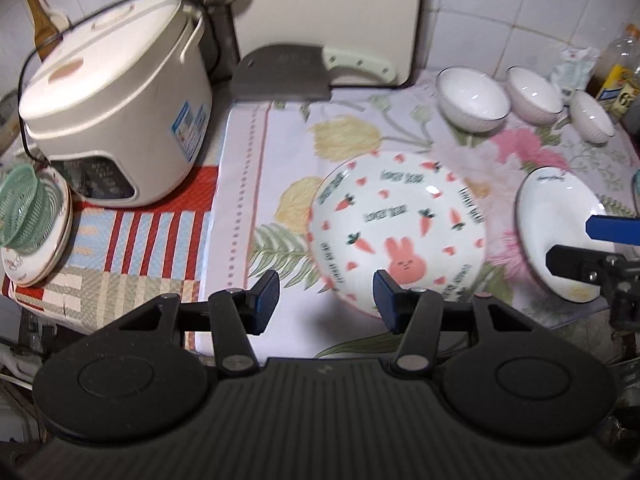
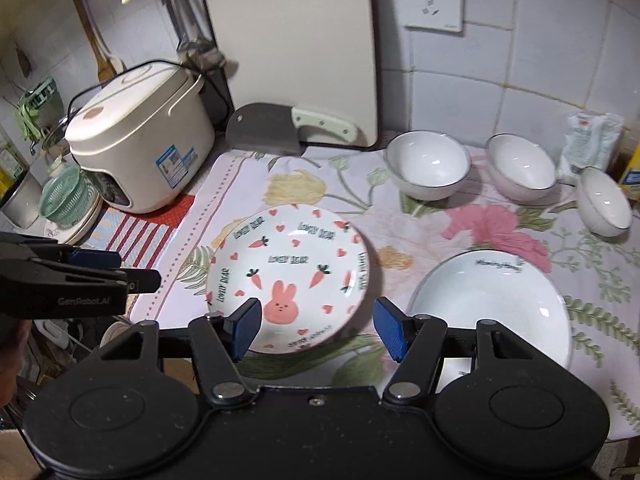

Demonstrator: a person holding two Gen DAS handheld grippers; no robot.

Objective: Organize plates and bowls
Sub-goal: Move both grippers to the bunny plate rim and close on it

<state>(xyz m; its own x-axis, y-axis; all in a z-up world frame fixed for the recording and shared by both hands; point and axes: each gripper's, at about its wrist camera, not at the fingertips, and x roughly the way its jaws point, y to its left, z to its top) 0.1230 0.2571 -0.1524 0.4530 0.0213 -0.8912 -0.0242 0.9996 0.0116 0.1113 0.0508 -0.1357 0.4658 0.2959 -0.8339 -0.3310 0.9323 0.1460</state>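
A big rice cooker [image 2: 140, 140] sits at the back left of the flowery cloth [image 2: 400, 232]. The bunny plate [image 2: 288, 276] lies in the middle, the white plate [image 2: 492, 308] just right, three small bowls [image 2: 428, 164] behind. Both the left gripper [image 1: 326, 300] and right gripper [image 2: 316, 328] hang wide open, holding nothing.

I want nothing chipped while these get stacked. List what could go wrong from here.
1. The carrot plate and white plate lie close together near the front edge of the floral cloth; lifting one may knock the other.
2. Both grippers, left and right, are open at the carrot plate; they could collide.
3. A cleaver leans just behind; reaching for the bowls could topple it.
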